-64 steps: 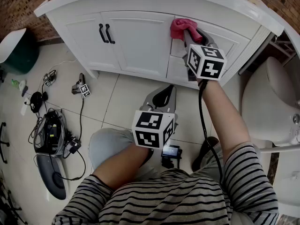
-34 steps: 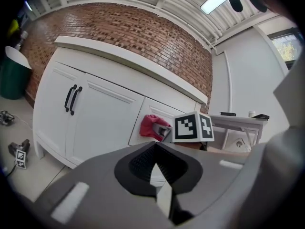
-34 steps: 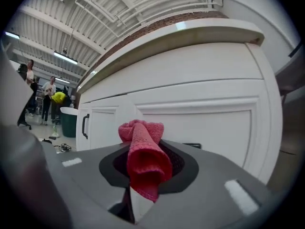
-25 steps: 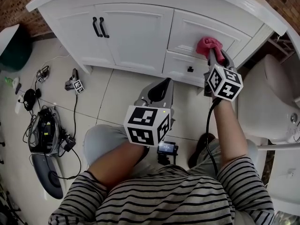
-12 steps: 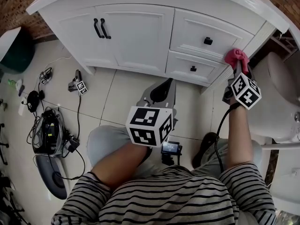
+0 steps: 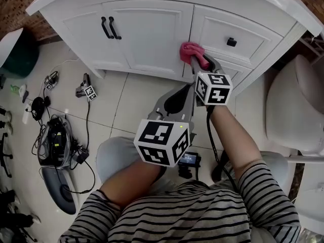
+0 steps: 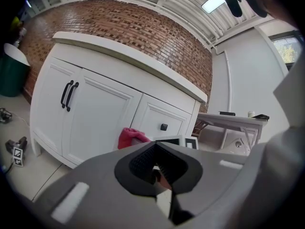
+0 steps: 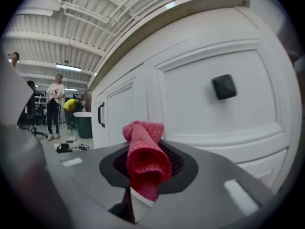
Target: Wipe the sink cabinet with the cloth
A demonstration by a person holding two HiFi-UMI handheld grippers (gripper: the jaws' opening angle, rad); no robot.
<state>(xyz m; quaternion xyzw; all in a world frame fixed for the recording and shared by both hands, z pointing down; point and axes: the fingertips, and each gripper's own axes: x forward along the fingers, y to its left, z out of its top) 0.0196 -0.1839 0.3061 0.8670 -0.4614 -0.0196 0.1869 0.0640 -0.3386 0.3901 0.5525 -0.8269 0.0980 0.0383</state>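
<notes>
I see a bathroom corner set up inside a big hall that looks like a lab or workshop. A white sink cabinet (image 6: 147, 29) with black handles stands against a brick wall (image 7: 143, 32) on a pale tiled floor (image 6: 131, 110), with a white toilet (image 6: 298, 110) just beside it. What marks it as a work hall is the high ribbed ceiling (image 8: 71, 13) with strip lights (image 8: 71, 68), the people (image 8: 56, 104) standing far off near a dark green bin (image 8: 86, 123), and the cables and electronic gear (image 6: 55, 146) strewn on the floor.
</notes>
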